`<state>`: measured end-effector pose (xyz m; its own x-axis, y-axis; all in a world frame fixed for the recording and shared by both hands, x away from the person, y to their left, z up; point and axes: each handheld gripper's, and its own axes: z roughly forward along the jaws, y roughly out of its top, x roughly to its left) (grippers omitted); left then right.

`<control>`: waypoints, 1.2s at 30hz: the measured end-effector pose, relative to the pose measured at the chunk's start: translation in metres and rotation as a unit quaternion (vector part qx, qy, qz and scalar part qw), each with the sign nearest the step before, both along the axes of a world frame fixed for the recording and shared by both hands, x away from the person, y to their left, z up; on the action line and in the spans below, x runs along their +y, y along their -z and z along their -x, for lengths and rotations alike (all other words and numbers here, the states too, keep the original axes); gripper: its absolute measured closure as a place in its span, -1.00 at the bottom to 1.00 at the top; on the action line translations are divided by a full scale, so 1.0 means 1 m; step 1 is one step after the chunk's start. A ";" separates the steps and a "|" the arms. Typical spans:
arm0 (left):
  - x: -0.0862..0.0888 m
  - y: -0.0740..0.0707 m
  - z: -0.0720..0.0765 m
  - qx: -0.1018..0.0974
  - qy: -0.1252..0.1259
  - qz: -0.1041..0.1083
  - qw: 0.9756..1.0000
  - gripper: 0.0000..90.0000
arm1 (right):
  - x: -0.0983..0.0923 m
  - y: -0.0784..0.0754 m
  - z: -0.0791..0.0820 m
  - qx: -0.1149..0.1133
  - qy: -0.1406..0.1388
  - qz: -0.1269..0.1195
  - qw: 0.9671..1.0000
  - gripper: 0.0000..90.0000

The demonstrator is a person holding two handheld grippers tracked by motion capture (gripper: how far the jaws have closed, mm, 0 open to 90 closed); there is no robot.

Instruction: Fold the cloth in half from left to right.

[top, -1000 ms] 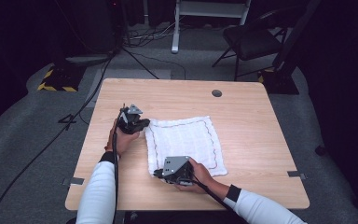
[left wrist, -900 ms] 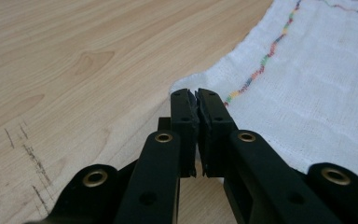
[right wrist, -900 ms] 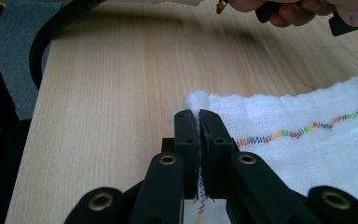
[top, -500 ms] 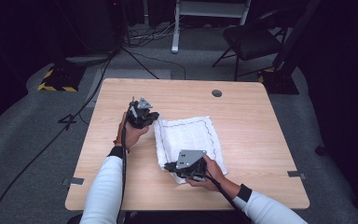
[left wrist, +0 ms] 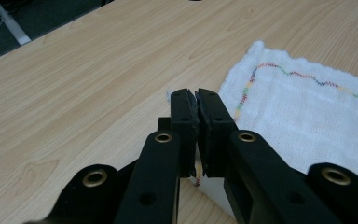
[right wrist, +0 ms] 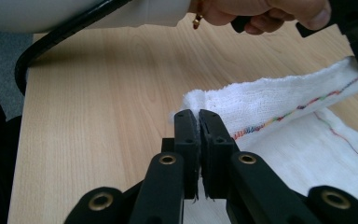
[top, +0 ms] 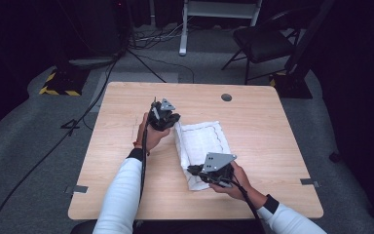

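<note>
White cloth with rainbow stitching, half-folded, edge clenched by left claw and right claw

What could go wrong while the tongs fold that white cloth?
Each pair of tongs, the left tongs and the right tongs, pinches only a thin bit of the cloth edge, so a corner might slip free. The lifted flap sags between them, so the fold might land crooked or bunched on the table.

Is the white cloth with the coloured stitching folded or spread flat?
Partly folded: both grippers, left and right, lift one edge of the white cloth over the rest.
</note>
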<state>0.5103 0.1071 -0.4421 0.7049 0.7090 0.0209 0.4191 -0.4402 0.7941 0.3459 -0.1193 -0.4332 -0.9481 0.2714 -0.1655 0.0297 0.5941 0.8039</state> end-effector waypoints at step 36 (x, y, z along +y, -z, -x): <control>-0.123 0.007 -0.026 0.002 0.070 -0.035 0.997 0.90 | -0.109 0.012 -0.004 0.022 0.113 0.022 0.993 0.92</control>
<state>0.5363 -0.0163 -0.4486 0.7968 0.6008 0.0648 0.3524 -0.5490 0.7579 0.3500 -0.2285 -0.4453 -0.8704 0.4718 -0.1411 0.2011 0.6022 0.7726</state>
